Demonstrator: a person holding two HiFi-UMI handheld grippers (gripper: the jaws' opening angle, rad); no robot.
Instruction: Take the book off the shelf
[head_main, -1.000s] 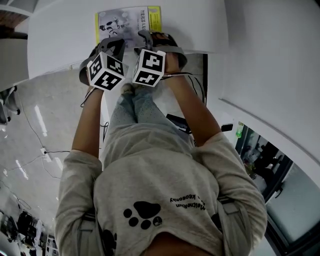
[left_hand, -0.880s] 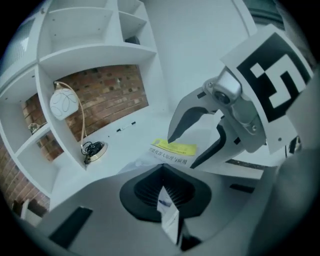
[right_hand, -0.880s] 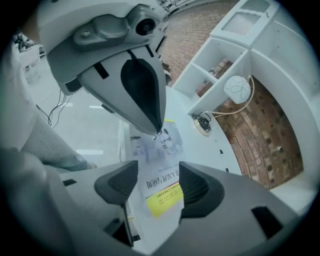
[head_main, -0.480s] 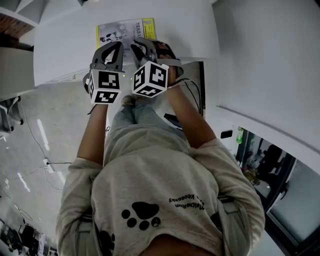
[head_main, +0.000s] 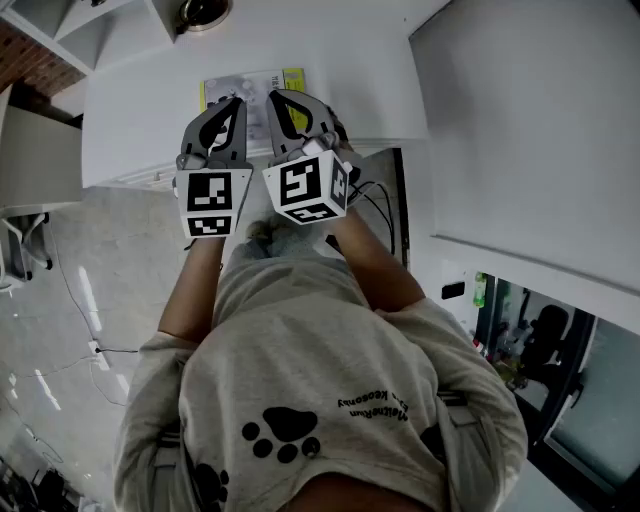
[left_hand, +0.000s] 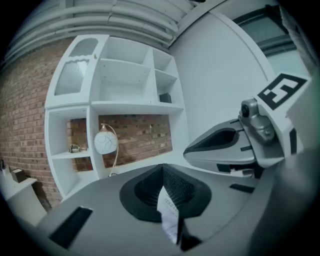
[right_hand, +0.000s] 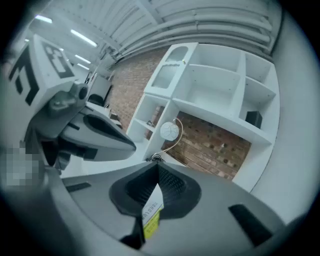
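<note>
**White-and-yellow thin book (head_main: 253, 83) clamped by two grippers**

Pinched at its near edge by the left gripper (head_main: 232, 102) and right gripper (head_main: 280, 98), the book hangs over the white shelf board (head_main: 130, 130). Right jaws have just been closing onto it; left jaws clamp it too. Cover print is too small to read.

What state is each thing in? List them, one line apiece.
book: cover up, near edge clamped by both claws.
left claw: shut on the book.
right claw: shut on the book.
globe lamp: upright in the shelf unit.
</note>
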